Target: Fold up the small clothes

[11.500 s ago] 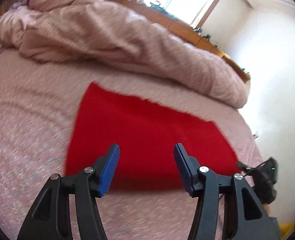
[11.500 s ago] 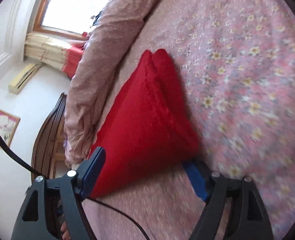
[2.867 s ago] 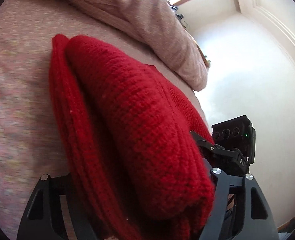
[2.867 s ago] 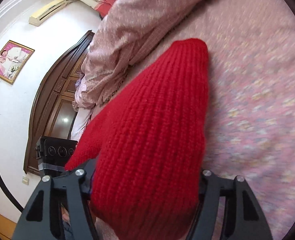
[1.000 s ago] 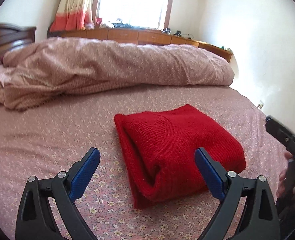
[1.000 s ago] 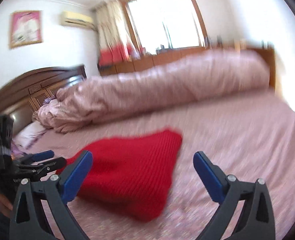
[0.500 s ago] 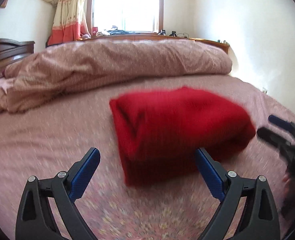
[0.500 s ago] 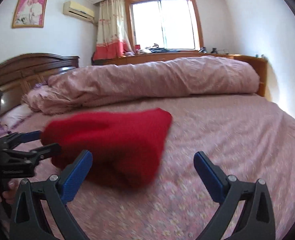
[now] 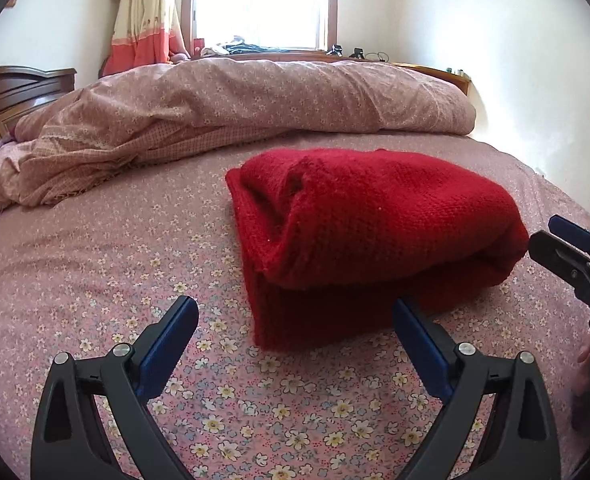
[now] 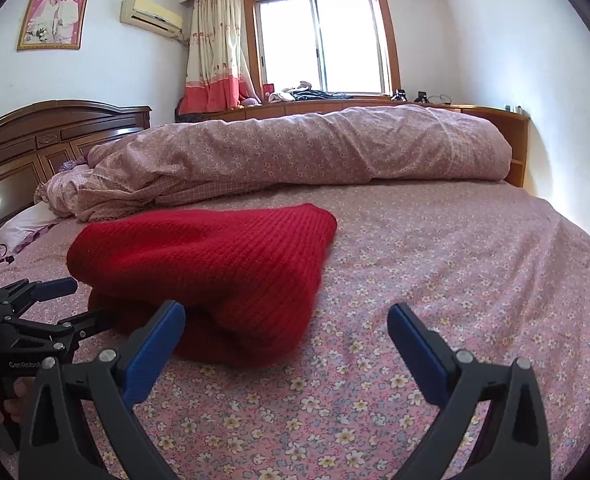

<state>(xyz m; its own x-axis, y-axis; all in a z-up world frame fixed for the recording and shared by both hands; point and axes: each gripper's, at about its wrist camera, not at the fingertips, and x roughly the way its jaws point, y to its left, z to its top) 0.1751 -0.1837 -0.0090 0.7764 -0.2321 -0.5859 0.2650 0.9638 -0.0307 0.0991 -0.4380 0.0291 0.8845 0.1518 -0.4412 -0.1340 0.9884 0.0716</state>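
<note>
red sweater [image 9: 379,236] folded; both grippers [image 9: 295,324] [image 10: 285,326] hover, fingers spread.

A sunlit window [image 10: 322,42] with a curtain [image 10: 214,44] lights white walls behind a dark wooden headboard [image 10: 51,136].

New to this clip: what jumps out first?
The folded red knit sweater, a thick bundle on the floral bedsheet at mid-bed. Behind it, a rolled pink quilt spans the bed under the bright window. Both tools, left and right, hang open, holding nothing.
</note>
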